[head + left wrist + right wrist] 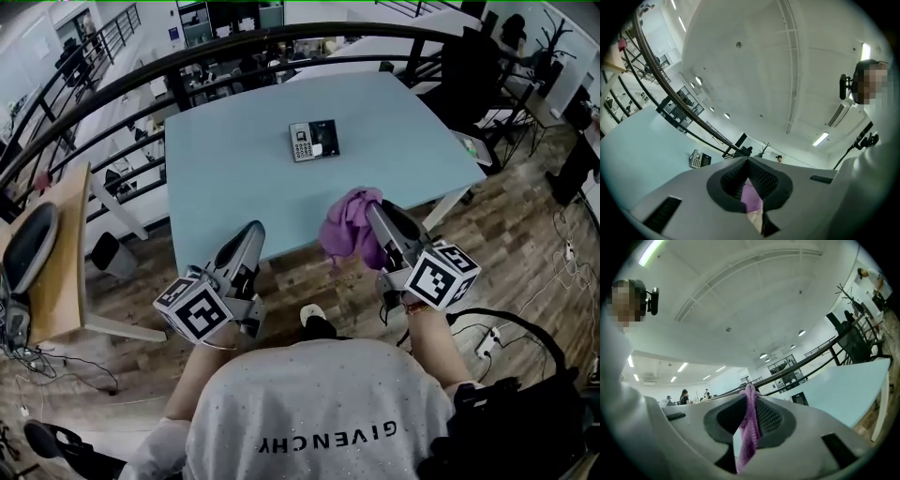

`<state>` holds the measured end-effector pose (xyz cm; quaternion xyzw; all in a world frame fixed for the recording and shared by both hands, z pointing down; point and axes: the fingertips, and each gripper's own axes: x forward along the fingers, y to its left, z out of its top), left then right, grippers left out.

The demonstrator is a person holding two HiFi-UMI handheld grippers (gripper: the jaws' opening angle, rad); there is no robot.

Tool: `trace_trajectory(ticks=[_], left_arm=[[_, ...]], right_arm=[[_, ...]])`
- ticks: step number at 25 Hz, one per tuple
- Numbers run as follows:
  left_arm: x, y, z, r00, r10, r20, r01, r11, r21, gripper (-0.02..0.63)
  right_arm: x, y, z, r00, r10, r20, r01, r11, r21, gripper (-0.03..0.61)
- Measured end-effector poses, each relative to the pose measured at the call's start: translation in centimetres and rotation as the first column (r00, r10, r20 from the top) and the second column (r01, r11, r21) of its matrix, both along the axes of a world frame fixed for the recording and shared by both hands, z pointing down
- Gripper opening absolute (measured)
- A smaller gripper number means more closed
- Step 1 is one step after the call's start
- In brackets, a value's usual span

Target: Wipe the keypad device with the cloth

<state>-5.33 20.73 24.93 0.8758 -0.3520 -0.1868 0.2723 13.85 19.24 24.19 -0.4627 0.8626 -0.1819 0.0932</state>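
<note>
Beyond the curved dark railing (234, 52), a smooth pale-blue table (234, 169) carries the boxy keypad (313, 140) well ahead of both grippers, the right gripper (373, 207) clamping a crumpled purple mesh cloth (349, 225), the left gripper (255, 229) pressed together.

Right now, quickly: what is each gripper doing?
Left gripper: jaws shut, tips together, nothing seen held.
Right gripper: jaws shut on the cloth.
</note>
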Motion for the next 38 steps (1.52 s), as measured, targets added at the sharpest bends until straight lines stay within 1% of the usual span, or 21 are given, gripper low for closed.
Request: trace_trajectory(ticks=[2,5,9,11,14,16,18,19,21,24,26,29,31,33,35,38], left_arm=[[0.8,-2.2,0.2,1.000,0.004,0.023,-0.004,1.000,0.003,-0.009],[1.7,-5.7,0.4,0.999,0.010,0.038,-0.010,1.000,0.001,-0.010],[1.9,-10.7,0.4,0.998,-0.012,0.067,0.013,1.000,-0.020,-0.009],[2.2,-13.3,1.1,0.996,-0.025,0.090,0.027,0.999,-0.021,-0.011],[2.3,-16.8,2.8,0.991,-0.082,0.104,0.084,0.996,-0.014,-0.011],[1.9,-19.0,3.9,0.988,-0.133,0.083,0.137,0.990,-0.033,-0.010],[1.4,-20.7,5.0,0.983,-0.175,0.057,0.180,0.981,-0.080,-0.010],[1.2,-21.3,5.5,0.980,-0.191,0.058,0.196,0.975,-0.102,-0.011],[0.7,-22.2,6.6,0.971,-0.223,0.090,0.233,0.964,-0.129,-0.011],[-0.6,-23.5,7.6,0.947,-0.290,0.136,0.308,0.941,-0.139,-0.011],[-1.7,-24.2,7.8,0.936,-0.327,0.131,0.344,0.929,-0.138,-0.011],[-2.9,-24.5,7.6,0.929,-0.353,0.114,0.365,0.923,-0.117,-0.009],[-3.6,-24.7,8.0,0.920,-0.365,0.144,0.382,0.916,-0.120,-0.010],[-4.3,-24.9,8.8,0.902,-0.391,0.183,0.417,0.898,-0.138,-0.009],[-5.1,-24.9,9.4,0.884,-0.424,0.197,0.455,0.877,-0.156,-0.009],[-5.7,-24.9,10.1,0.874,-0.444,0.199,0.478,0.860,-0.179,-0.009]], right_arm=[[0.3,-2.6,0.1,1.000,-0.021,-0.007,0.021,1.000,-0.001,0.060],[0.7,-6.9,0.0,0.999,-0.046,-0.017,0.046,0.999,0.001,0.060],[0.8,-12.8,-0.6,0.996,-0.089,-0.015,0.089,0.996,0.002,0.060],[0.6,-15.7,0.2,0.993,-0.121,-0.014,0.121,0.993,-0.002,0.060],[0.3,-19.6,2.6,0.987,-0.159,-0.001,0.159,0.987,-0.034,0.060],[-0.2,-22.0,4.1,0.983,-0.182,0.002,0.182,0.981,-0.064,0.060],[-0.9,-24.0,5.5,0.978,-0.207,-0.002,0.206,0.974,-0.094,0.060],[-1.1,-24.9,6.1,0.976,-0.219,-0.005,0.217,0.970,-0.106,0.060],[-1.7,-26.6,7.2,0.971,-0.239,-0.016,0.235,0.964,-0.123,0.060],[-2.8,-29.4,8.6,0.963,-0.267,-0.047,0.258,0.957,-0.134,0.060],[-3.6,-31.4,9.3,0.960,-0.276,-0.048,0.267,0.953,-0.140,0.060],[-4.8,-33.9,10.6,0.959,-0.280,-0.043,0.270,0.950,-0.158,0.060],[-5.5,-35.5,11.6,0.957,-0.285,-0.054,0.272,0.947,-0.173,0.060],[-5.9,-37.1,12.7,0.956,-0.283,-0.076,0.265,0.945,-0.191,0.060],[-6.0,-38.3,14.2,0.956,-0.275,-0.104,0.248,0.944,-0.215,0.060],[-6.2,-39.4,16.5,0.953,-0.256,-0.159,0.212,0.945,-0.251,0.060]])
